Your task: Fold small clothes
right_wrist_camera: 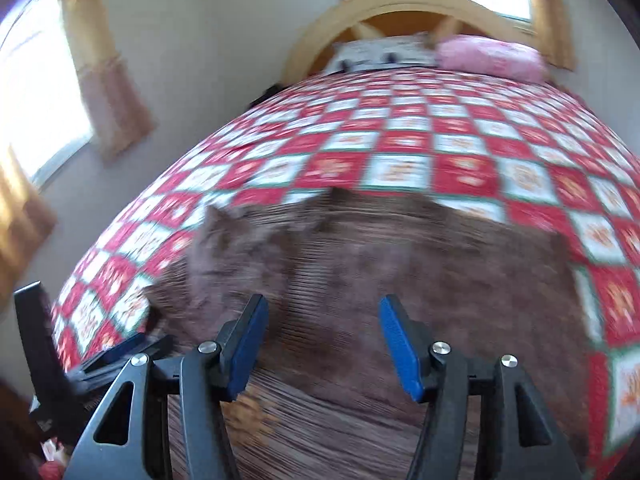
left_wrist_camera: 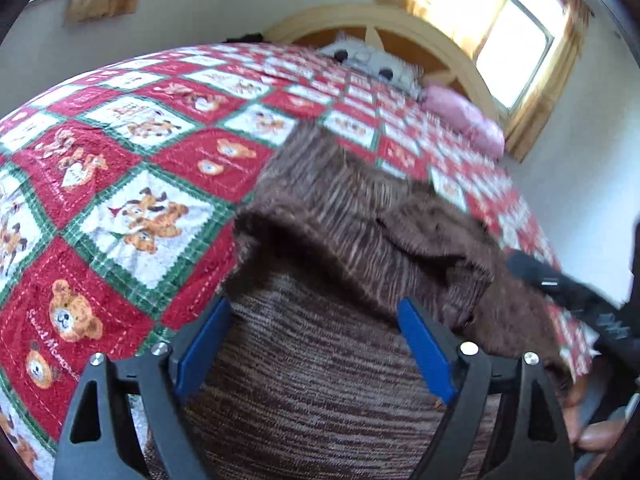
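- We see the left hand-held gripper [left_wrist_camera: 316, 344] with its blue fingers [left_wrist_camera: 204, 344] spread apart and nothing clamped between them; the brown sweater [left_wrist_camera: 340, 240] fills the gap beneath.
- In our judgement the step in hand is taking hold of the near hem to start a fold, so we would lower the left fingers onto one layer of knit at about 6 o'clock in the left view and pinch only the edge, not the bunched part.
- The sweater lies on the bed, on the red and white quilt [left_wrist_camera: 132, 208], and reaches from 6 o'clock up toward the centre of the left view; a rumpled flap sits at about 3 o'clock of its middle.
- We would flatten that flap first, since a fold laid over a lump will likely come out crooked.
- The right hand-held gripper [right_wrist_camera: 324, 344] also has its fingers [right_wrist_camera: 400, 348] apart, empty, above the sweater [right_wrist_camera: 400, 260].
- We would have both sides grip the hem level with each other and lift together, slowly, because the loose knit looks stretchy.
- The sweater is a ribbed, streaky brown knit with a fuzzy nap; the right view is blurred, so we cannot tell sleeves from body there.
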`<state>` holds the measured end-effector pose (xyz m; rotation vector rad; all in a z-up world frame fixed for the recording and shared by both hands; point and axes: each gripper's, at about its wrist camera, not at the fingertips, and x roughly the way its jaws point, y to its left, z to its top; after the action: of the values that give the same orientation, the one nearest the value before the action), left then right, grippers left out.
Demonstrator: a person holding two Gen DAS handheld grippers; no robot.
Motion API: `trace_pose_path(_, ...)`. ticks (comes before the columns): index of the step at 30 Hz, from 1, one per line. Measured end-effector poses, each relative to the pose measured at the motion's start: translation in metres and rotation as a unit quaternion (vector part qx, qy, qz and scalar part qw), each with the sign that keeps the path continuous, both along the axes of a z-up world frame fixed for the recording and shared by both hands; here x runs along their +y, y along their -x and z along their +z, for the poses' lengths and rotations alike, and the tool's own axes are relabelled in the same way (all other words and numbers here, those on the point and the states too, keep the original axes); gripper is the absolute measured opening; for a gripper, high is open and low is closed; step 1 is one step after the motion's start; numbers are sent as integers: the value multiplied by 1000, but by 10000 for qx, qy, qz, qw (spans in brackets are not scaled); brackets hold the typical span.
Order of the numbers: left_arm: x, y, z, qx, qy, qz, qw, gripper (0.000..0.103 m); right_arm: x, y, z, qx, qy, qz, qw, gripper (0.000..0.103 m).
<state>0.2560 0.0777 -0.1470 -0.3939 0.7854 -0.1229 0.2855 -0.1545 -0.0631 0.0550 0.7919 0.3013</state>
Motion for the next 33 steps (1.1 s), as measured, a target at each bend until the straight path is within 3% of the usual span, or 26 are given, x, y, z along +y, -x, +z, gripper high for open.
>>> trace_pose_path(3, 5, 7, 0, -121, 161, 116, 9997, 88, 51, -18, -11, 7, 760, 649, 9950, 60)
trace_pose_path(6, 21, 14, -2, -133, 304, 559, 9979, 89, 91, -28, -32, 77, 1628, 1286, 9782, 59)
trace_pose_path(7, 27, 14, -4, -124, 524, 599, 9967, 89, 94, -32, -41, 42, 1928, 1290, 9727, 59)
trace_pose_path(9, 30, 13, -6, -136, 602, 637, 9961, 89, 97, -35, -51, -87, 2275, 1148, 9669, 56)
trace_pose_path(10, 27, 13, -5, -132, 517, 637, 9965, 89, 94, -37, -51, -103, 2161, 1107, 9700, 49)
trace_pose_path(11, 25, 13, -4, -116, 433, 633, 9970, 89, 90, -42, -51, 23, 1990, 1024, 9746, 23)
trace_pose_path(12, 22, 12, -3, -91, 348, 623, 9974, 90, 86, -46, -51, 137, 1862, 928, 9780, 7)
trace_pose_path(18, 31, 8, -7, -85, 574, 696, 9959, 91, 39, -45, -22, 63, 299, 401, 9987, 7)
trace_pose_path(23, 35, 8, -8, -92, 613, 838, 9945, 91, -18, -47, -18, 355, -1136, -46, 9929, 7)
trace_pose_path(29, 35, 8, -8, -92, 579, 870, 9945, 91, -58, -40, -62, 829, -1305, -837, 9844, 7)
trace_pose_path(33, 34, 8, -8, -93, 573, 876, 9945, 91, -71, -24, -50, 692, -1939, -907, 9744, 7)
